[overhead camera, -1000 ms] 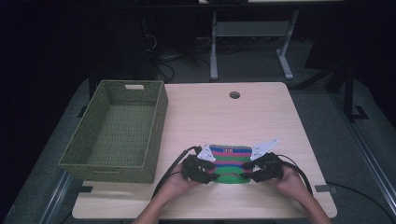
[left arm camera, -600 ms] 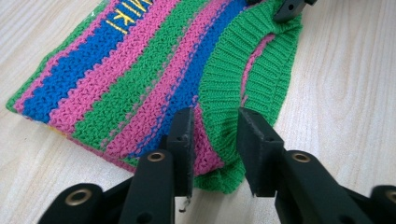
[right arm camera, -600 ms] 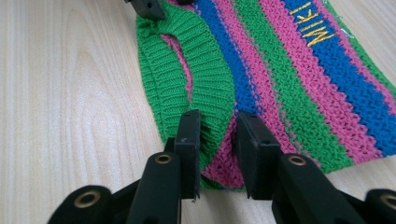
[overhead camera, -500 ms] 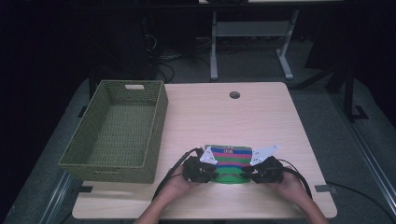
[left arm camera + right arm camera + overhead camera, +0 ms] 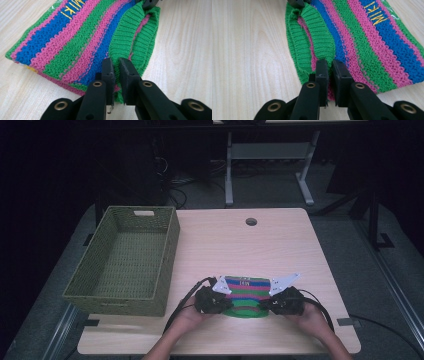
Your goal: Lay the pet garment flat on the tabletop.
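A knitted piece striped green, pink and blue (image 5: 245,290) with yellow lettering lies flat near the table's front edge. Its green ribbed cuff (image 5: 125,37) faces the person. My left gripper (image 5: 226,305) sits at the cuff's left corner, my right gripper (image 5: 265,306) at its right corner. Both pairs of jaws have just been closing. In the left gripper view my left gripper (image 5: 116,62) pinches the cuff's edge between nearly touching jaws. In the right gripper view my right gripper (image 5: 328,63) pinches the cuff (image 5: 319,42) the same way.
A deep green woven basket (image 5: 169,245), nothing in it, stands at the table's left. The light wooden table (image 5: 250,250) has a round cable hole (image 5: 251,221) at the back. Beyond the table are dark floor, cables and a grey desk frame (image 5: 270,155).
Both grippers' jaws have drawn together on the cuff's corners. The hands stayed where they were, and the knitted piece has not shifted.
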`<action>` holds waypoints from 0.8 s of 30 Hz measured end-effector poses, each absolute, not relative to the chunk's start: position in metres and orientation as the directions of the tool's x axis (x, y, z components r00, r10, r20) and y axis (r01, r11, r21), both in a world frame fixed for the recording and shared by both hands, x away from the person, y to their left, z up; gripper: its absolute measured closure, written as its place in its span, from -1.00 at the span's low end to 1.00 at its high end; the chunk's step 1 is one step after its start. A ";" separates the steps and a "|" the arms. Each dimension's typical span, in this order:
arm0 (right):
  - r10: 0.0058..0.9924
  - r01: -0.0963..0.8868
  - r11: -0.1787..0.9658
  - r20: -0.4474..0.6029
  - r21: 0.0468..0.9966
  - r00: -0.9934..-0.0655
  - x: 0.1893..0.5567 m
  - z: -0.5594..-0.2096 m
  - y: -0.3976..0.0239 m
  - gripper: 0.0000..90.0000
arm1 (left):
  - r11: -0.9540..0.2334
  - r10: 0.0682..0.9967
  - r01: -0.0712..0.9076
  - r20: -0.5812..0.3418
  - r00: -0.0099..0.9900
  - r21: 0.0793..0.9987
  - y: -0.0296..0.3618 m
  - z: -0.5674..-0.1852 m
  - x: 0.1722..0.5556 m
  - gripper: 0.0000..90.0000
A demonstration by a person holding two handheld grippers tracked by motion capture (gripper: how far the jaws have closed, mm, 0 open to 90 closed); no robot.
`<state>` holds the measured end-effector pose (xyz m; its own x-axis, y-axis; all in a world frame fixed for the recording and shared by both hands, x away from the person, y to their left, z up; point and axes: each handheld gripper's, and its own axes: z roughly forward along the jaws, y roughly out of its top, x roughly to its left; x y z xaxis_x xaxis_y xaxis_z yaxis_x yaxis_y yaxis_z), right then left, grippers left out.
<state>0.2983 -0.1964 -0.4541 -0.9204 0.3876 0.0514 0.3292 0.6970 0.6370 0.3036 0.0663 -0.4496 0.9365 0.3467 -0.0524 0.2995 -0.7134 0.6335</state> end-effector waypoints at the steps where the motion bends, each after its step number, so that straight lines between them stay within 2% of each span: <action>1: 0.386 0.335 0.691 0.064 0.640 -0.920 0.297 -0.453 -0.197 0.85 | -0.722 0.338 0.290 -0.046 0.940 0.628 0.067 -0.449 0.303 0.85; 12: 0.387 0.362 0.656 0.116 0.662 -0.915 0.295 -0.450 -0.200 0.86 | -0.711 0.326 0.288 -0.062 0.943 0.642 0.069 -0.444 0.299 0.89; 24: 0.354 0.336 0.659 0.116 0.673 -0.928 0.283 -0.441 -0.201 0.86 | -0.687 0.306 0.287 -0.092 0.948 0.667 0.075 -0.431 0.287 0.90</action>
<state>0.2834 -0.2015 -0.4412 -0.9280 0.3540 0.1161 0.3355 0.6589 0.6732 0.2870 0.0750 -0.4313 0.9476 0.3059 -0.0920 0.2866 -0.6872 0.6675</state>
